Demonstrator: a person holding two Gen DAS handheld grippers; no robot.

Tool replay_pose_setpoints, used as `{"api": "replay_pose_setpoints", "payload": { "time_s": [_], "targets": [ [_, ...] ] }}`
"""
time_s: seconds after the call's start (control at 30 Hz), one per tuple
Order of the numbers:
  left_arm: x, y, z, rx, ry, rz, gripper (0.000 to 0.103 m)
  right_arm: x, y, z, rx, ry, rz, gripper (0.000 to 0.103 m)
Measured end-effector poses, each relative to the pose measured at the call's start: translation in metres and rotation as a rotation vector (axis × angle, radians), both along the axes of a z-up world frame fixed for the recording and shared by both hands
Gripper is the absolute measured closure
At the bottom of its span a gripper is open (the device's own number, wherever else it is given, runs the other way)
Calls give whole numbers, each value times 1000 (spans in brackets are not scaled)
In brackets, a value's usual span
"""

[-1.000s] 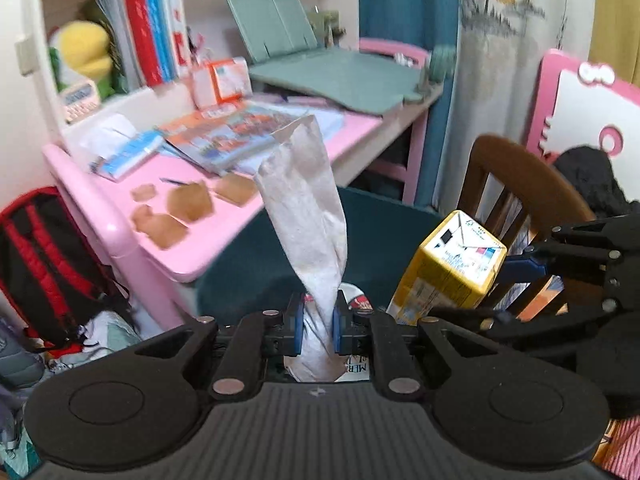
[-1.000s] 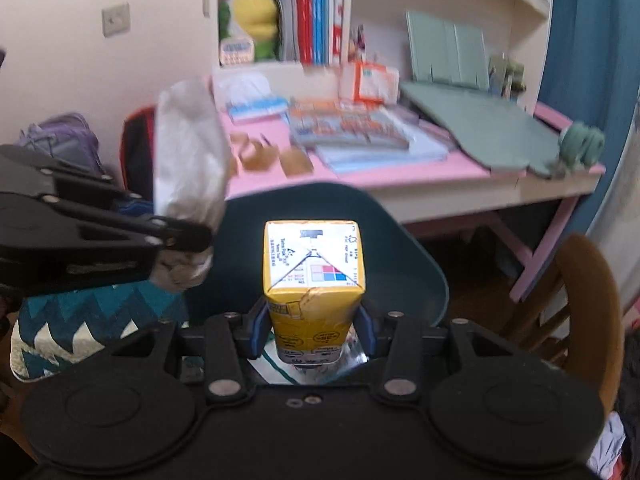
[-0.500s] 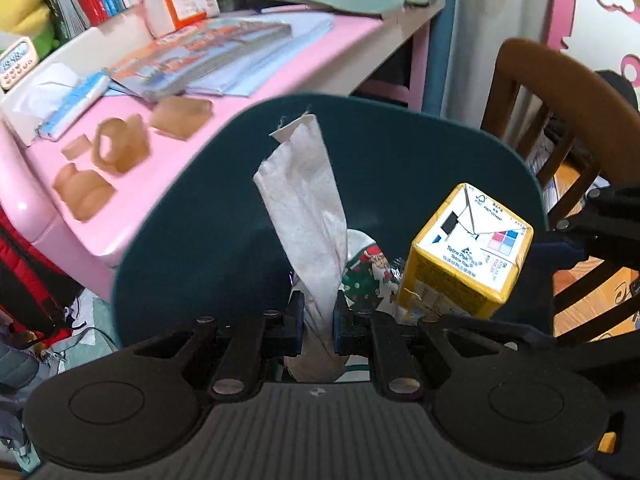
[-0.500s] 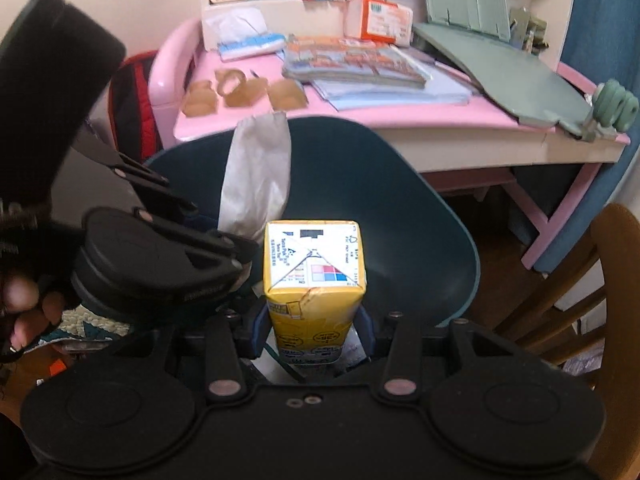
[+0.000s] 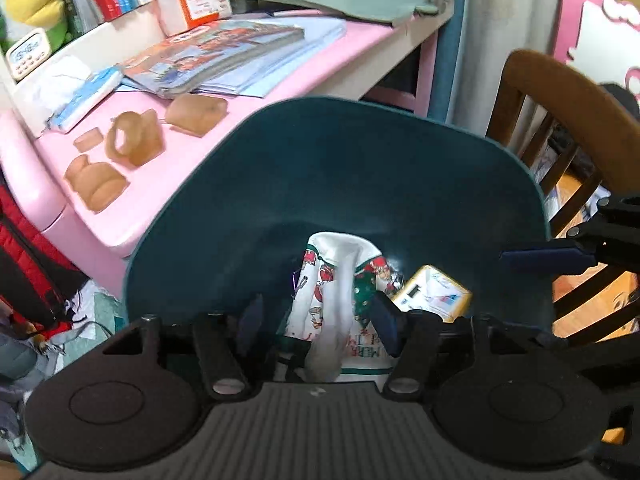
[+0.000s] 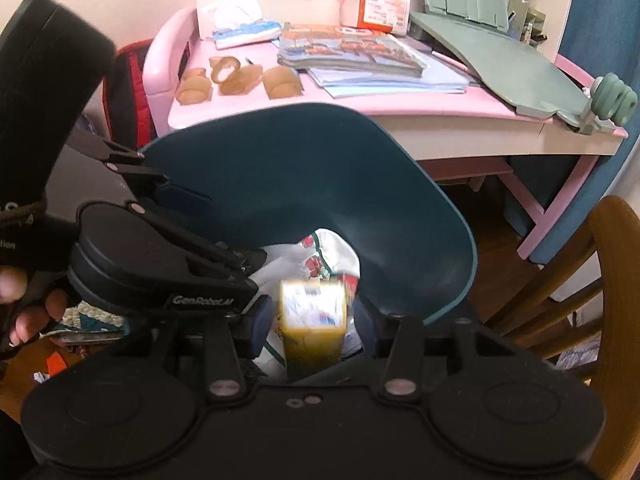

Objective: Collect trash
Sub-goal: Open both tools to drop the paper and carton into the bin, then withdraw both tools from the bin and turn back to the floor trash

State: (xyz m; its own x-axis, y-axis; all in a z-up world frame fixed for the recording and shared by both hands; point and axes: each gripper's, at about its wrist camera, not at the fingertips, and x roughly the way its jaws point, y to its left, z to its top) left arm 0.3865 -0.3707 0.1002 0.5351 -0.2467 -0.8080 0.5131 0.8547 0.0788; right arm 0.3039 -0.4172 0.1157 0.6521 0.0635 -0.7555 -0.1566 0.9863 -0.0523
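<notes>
A dark teal bin (image 5: 360,148) (image 6: 320,152) stands below both grippers, with a Christmas-printed wrapper (image 5: 316,280) inside. My left gripper (image 5: 316,320) (image 6: 228,228) hangs over the bin's mouth. Its jaws are opening, and a pale grey paper wrapper (image 5: 340,304) shows as a blur between them, clear of the pads. My right gripper (image 6: 314,326) is open. The yellow drink carton (image 6: 314,316) (image 5: 434,294) is blurred between its pads with a gap on each side, and sits low inside the bin.
Behind the bin is a pink desk (image 5: 168,184) with books (image 6: 352,48), brown tape pieces (image 5: 136,140) and an orange box. A wooden chair (image 5: 568,120) stands to the right. A red and black backpack (image 5: 24,248) lies to the left.
Both grippers came down over the bin. The left jaws spread and let go of the grey paper wrapper. The yellow carton left the right pads and is dropping into the bin.
</notes>
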Motion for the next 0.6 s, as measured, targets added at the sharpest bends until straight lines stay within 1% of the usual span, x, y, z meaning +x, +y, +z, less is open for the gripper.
{"api": "replay_pose_setpoints", "payload": {
  "time_s": [0.13,0.23,0.3,0.47,0.6],
  "targets": [
    [-14,17,17,-39,-20,10,44,-15,6,14,11,-29,12,58],
    [-31,33,30,-53,-47,21,40,-28,16,24,8,-54,41,58],
    [-43,46,37,-64,-61,29,39,-37,23,31,10,-69,61,57],
    [-74,82,51,-69,-94,68,39,-58,48,42,12,-95,113,57],
    [-99,115,58,-65,-116,98,39,-73,79,51,12,-114,177,57]
  ]
}}
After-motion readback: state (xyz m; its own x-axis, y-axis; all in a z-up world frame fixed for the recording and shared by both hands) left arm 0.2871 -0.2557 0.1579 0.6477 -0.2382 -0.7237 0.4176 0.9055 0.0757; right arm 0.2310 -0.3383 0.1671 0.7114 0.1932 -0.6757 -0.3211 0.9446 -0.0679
